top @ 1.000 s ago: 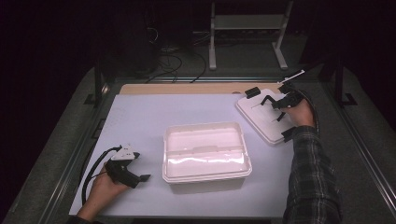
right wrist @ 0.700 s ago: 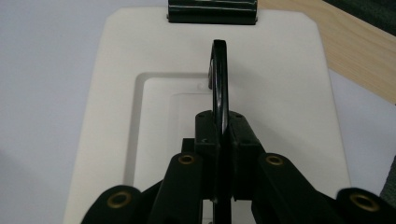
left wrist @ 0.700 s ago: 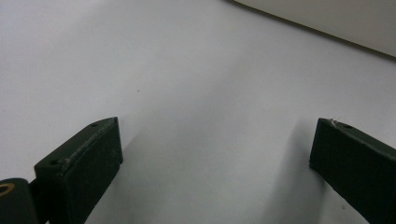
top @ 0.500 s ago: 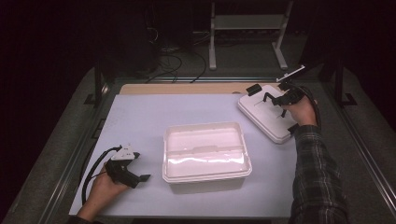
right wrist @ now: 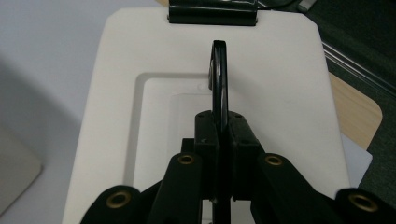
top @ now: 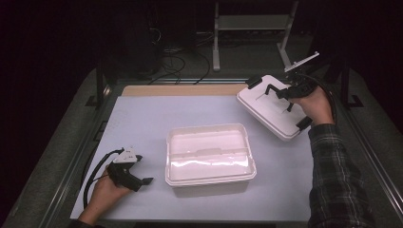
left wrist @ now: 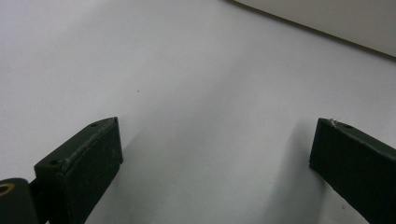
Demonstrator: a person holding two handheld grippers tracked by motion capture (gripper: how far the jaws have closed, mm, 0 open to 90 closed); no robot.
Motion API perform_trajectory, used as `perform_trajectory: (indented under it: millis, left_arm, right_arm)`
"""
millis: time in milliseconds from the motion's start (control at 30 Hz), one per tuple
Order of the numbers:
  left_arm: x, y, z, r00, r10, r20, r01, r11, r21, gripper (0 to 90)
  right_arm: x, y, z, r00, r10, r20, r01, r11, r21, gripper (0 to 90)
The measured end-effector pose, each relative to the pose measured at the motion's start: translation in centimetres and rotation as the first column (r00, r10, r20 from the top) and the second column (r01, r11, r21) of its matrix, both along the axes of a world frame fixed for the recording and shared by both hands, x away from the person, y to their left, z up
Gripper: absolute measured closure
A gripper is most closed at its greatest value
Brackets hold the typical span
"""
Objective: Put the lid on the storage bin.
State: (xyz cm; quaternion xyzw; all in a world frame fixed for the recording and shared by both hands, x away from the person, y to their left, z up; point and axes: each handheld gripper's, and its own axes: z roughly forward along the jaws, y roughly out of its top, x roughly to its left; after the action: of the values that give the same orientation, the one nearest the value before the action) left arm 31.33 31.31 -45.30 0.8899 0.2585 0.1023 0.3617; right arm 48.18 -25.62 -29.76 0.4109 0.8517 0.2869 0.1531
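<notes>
The right hand-held gripper (top: 288, 92), clamped on the lid's black handle (right wrist: 219, 79), is now tilting the white lid (top: 273, 108) off the bench's far right corner, likely toward the open box (top: 209, 156); the left hand-held gripper (top: 138, 178) is resting agape near the front left.

I see a white box (top: 210, 154), a white lid (top: 273, 108) with black handle (right wrist: 219, 79), my plaid sleeve (top: 337, 180)

Metal stand (top: 251, 28) and cables (top: 178, 59) beyond table.
</notes>
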Motion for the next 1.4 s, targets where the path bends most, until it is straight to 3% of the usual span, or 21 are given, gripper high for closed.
perform_trajectory:
  millis: [167,333,467,733,1000,1400]
  left_arm:
    - [0.0,0.0,0.0,1.0,0.0,0.0,0.0,1.0,-0.001,1.4]
    - [0.0,0.0,0.0,1.0,0.001,0.0,-0.001,1.0,-0.001,1.5]
    - [0.0,0.0,0.0,1.0,0.0,0.0,0.0,1.0,0.001,1.4]
    - [0.0,0.0,0.0,1.0,-0.001,-0.001,0.001,1.0,0.001,1.4]
    - [0.0,0.0,0.0,1.0,-0.001,0.0,0.001,1.0,0.002,1.4]
    - [0.0,0.0,0.0,1.0,0.0,0.0,0.0,1.0,0.002,1.5]
  right_arm:
    - [-1.1,0.7,1.9,0.9984,0.05,0.027,-0.051,0.998,0.031,84.2]
    - [-2.3,1.8,3.4,0.9913,0.123,0.048,-0.125,0.991,0.044,84.2]
    - [-3.2,2.9,4.4,0.9835,0.171,0.059,-0.174,0.984,0.04,84.2]
    - [-4.8,4.9,5.2,0.9609,0.269,0.066,-0.273,0.959,0.074,84.2]
    - [-6.1,7.6,5.6,0.9237,0.377,0.067,-0.382,0.921,0.075,84.2]
    - [-7.2,11.7,5.8,0.8525,0.521,0.042,-0.523,0.848,0.084,84.2]
